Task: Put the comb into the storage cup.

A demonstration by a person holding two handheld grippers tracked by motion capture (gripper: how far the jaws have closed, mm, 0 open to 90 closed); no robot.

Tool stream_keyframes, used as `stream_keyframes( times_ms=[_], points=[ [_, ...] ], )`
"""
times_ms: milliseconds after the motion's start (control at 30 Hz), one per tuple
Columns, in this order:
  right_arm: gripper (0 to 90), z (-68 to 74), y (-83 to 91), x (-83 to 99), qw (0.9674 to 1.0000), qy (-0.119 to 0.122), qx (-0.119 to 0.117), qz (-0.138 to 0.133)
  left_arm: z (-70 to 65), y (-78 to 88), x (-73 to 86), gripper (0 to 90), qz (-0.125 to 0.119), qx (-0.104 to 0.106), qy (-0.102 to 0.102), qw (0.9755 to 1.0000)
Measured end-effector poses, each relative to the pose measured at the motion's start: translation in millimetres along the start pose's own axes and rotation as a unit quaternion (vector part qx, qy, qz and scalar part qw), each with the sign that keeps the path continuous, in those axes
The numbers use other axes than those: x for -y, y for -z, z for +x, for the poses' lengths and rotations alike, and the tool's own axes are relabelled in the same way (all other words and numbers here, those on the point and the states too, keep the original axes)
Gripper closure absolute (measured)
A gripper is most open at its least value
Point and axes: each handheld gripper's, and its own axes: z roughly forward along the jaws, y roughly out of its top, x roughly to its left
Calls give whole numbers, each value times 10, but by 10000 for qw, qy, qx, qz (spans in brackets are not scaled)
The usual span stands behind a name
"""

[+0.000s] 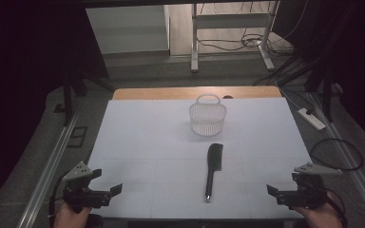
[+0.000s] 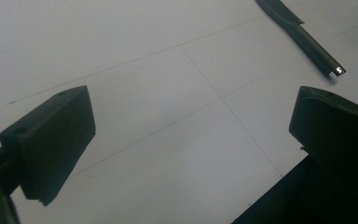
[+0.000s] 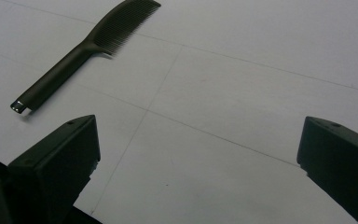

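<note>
Overhead, a white basket stands beyond the black comb.

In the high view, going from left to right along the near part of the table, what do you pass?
Left gripper, jaws open → black comb, lying with its handle toward the person → right gripper, jaws open. The white basket stands farther back, beyond the comb, so it is left out of this row.

no readable text or labels anywhere.
</note>
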Motion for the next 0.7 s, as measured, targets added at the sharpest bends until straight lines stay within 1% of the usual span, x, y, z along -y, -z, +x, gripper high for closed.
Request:
stream_keyframes(
  times_ms=[133,333,467,633,700],
  points=[
    [0,5,-11,-6,10000,21,7,37,15,10,8,7,-16,50,42,10000],
    [0,14,-20,-14,10000,44,35,69,23,15,15,7,-27,110,51,9999],
    [0,22,-25,-14,9999,80,102,96,22,10,10,7,2,120,45,9999],
    [0,22,-26,-14,9999,91,86,101,27,8,9,8,-3,140,68,9999],
    [0,24,-25,-14,9999,111,37,102,29,10,10,8,-6,151,73,9999]
  ],
)
